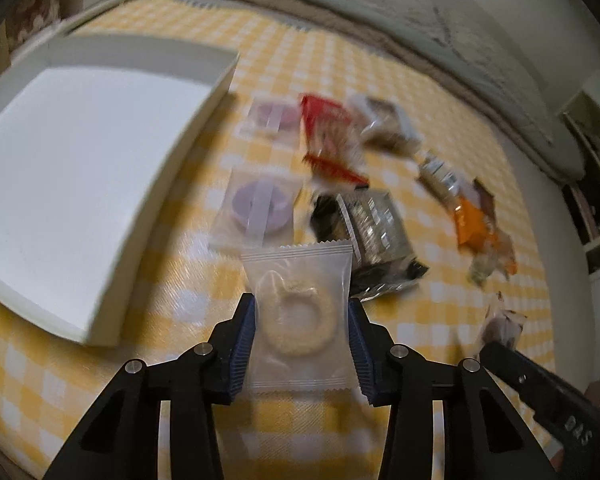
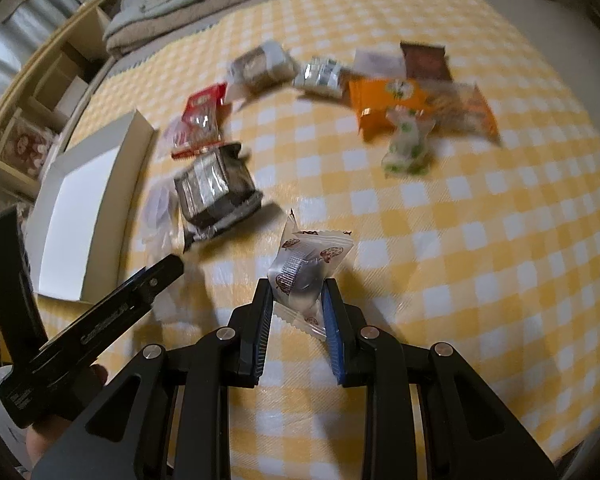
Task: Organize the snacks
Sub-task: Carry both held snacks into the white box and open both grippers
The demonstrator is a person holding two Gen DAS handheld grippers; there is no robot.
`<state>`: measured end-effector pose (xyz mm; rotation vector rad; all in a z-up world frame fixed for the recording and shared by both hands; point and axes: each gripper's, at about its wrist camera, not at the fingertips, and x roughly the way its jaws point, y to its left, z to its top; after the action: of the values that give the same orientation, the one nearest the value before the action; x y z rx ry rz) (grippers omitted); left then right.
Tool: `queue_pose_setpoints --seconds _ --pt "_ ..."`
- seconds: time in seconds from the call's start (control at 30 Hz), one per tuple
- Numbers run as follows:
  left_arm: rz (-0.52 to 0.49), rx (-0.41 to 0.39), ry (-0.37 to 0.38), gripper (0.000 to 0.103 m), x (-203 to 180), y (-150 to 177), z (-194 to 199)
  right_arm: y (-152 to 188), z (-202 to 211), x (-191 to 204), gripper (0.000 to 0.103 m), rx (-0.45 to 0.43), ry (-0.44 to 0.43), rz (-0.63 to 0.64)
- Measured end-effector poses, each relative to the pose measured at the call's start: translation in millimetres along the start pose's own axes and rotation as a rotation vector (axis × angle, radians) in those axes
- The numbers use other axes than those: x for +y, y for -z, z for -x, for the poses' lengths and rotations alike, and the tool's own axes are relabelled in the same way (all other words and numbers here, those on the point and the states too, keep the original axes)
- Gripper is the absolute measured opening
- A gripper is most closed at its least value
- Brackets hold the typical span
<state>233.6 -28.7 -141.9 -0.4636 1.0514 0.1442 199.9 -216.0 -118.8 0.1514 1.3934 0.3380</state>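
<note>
both grippers have a snack in them, and that looks like the way to fill the white box (image 1: 80,152) two at a time. the box sits open at the left side of the yellow checked cloth (image 1: 340,60), so a snack only has to travel a short way to get in. it has nothing inside that i can see.

the left gripper (image 1: 302,320) is closed partway on a clear packet with a ring cookie (image 1: 298,320) in it. the two blue pads (image 1: 246,332) press the long sides of the packet, and the packet looks lifted off the cloth, near the box edge.

the right gripper (image 2: 298,304) is closed on a silver packet with cookie pictures (image 2: 304,268). its pads (image 2: 332,320) squeeze the fat middle, so the crimped ends stick out free.

the other snacks lie loose on the cloth: two purple round treats (image 1: 262,204) in clear wrap just beside the box, a red packet (image 1: 328,136), a dark foil packet (image 1: 368,232), an orange packet (image 2: 388,100) and a green and white candy (image 2: 406,148). they are blurry, so i cannot read any names.

i think the next job is to put both held packets in the box.
</note>
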Motion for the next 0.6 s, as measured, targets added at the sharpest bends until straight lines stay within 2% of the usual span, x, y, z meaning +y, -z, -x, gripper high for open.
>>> queue_pose_setpoints --seconds 0.23,0.37,0.6 --pt "-0.077 -0.113 0.065 0.043 4.1 -15.1 60.4 -9.3 22.9 9.9 0.025 -0.091 0.017 0.030" --pt "-0.125 -0.192 0.078 0.043 8.1 -25.4 96.4 -18.0 38.7 23.2 0.025 -0.160 0.018 0.066" --pt "-0.175 -0.281 0.087 0.043 27.6 -43.9 144.9 -39.3 62.6 59.4 0.025 -0.255 -0.017 0.122"
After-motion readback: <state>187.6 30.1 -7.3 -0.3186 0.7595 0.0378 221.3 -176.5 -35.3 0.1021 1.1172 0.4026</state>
